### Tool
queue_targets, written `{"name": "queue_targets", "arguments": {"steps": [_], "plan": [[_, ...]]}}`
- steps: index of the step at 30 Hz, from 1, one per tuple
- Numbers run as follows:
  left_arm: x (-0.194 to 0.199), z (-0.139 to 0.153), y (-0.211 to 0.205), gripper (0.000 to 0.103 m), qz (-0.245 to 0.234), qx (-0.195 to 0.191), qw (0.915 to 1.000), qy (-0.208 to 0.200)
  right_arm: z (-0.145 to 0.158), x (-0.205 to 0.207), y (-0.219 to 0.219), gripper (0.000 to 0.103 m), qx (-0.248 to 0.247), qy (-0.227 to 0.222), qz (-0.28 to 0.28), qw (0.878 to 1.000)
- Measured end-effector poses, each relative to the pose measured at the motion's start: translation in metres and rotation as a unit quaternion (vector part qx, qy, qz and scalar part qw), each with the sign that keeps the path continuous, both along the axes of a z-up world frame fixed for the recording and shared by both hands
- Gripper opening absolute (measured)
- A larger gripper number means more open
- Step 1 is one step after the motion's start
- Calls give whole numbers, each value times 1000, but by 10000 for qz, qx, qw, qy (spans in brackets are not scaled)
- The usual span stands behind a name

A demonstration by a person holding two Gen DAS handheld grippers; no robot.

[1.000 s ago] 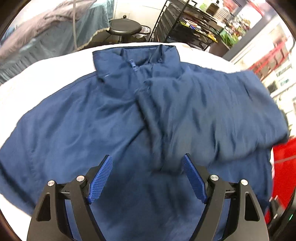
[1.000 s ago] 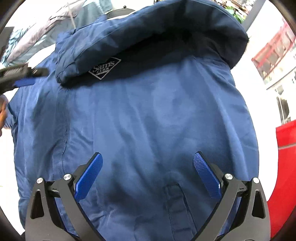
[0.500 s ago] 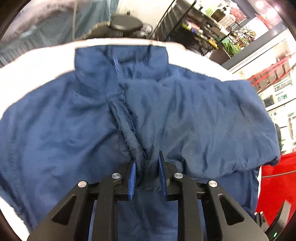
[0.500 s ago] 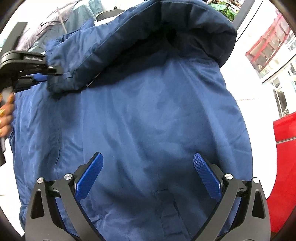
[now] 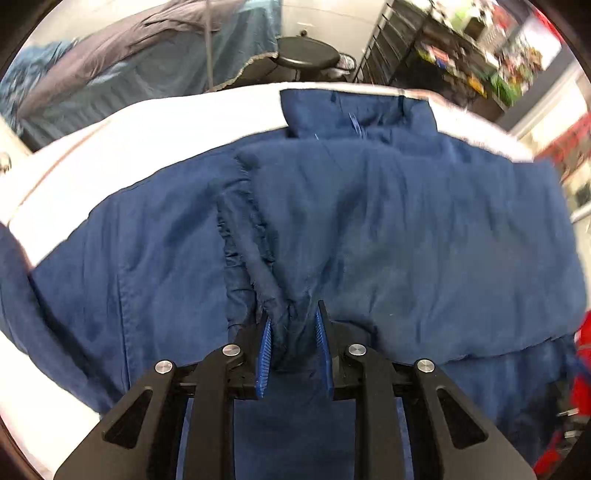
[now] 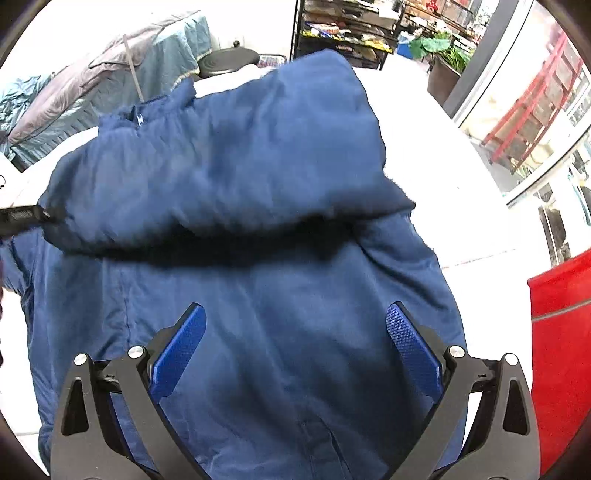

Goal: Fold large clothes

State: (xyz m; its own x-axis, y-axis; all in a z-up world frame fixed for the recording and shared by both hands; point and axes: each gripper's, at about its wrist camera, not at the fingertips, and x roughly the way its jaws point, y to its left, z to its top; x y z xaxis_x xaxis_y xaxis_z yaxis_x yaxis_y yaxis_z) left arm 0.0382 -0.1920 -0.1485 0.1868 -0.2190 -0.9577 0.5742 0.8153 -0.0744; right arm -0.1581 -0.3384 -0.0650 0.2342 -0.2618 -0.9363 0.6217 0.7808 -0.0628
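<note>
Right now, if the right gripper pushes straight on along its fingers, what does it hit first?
Most likely the navy jacket: the right gripper hangs open over its flat lower panel, with nothing between. The gap is hard to judge.

- We are seeing a white surface (image 5: 155,125) stretching out below.
- A black round stool (image 5: 307,56) is standing beyond it.
- Teal and grey bedding (image 6: 110,85) is lying heaped at left.
- A black wire shelf rack (image 6: 343,29) is holding colourful goods.
- A red object (image 6: 561,332) is sitting at right.
</note>
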Motion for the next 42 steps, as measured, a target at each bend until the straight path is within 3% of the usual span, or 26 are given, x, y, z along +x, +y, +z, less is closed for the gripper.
{"name": "queue_targets", "arguments": {"steps": [3, 5, 7, 12, 15, 20, 22, 24, 27, 32, 36, 42], "plan": [[-6, -9, -9, 32, -202, 358, 9991, -109, 11, -1, 5, 96, -87, -132, 93, 9998], [-7, -7, -8, 49, -150, 363, 9992, -47, 22, -1, 5, 96, -132, -234, 152, 9995], [-7, 1, 0, 61, 11, 253, 9997, -35, 31, 3, 5, 97, -161, -374, 192, 9990], [-8, 30, 31, 62, 518, -190, 9980, -318, 45, 37, 1, 97, -293, -691, 386, 9964], [-5, 35, 24, 61, 327, -182, 9981, -494, 47, 62, 1, 96, -452, -791, 615, 9939], [-4, 8, -15, 62, -191, 92, 9996, -196, 21, 98, -5, 96, -1062, -170, 997, 9892], [-2, -10, -26, 62, -222, 411, 9989, -101, 4, 101, -19, 96, -991, 74, 896, 9910], [-2, -21, -28, 62, -201, 472, 9987, 52, -20, 99, -37, 97, -683, 377, 791, 9938], [2, -30, -26, 70, -99, 507, 9984, 213, -43, 91, -54, 97, -663, 670, 703, 9931], [10, -43, -26, 84, -52, 573, 9976, 383, -61, 91, -48, 97, -1132, 924, 962, 9846], [11, -50, -32, 96, -90, 764, 9968, 212, -74, 95, -42, 98, -1501, 1051, 879, 9791], [16, -60, -33, 98, 34, 777, 9966, 284, -76, 94, -35, 98, -1813, 1025, 786, 9749]]}}
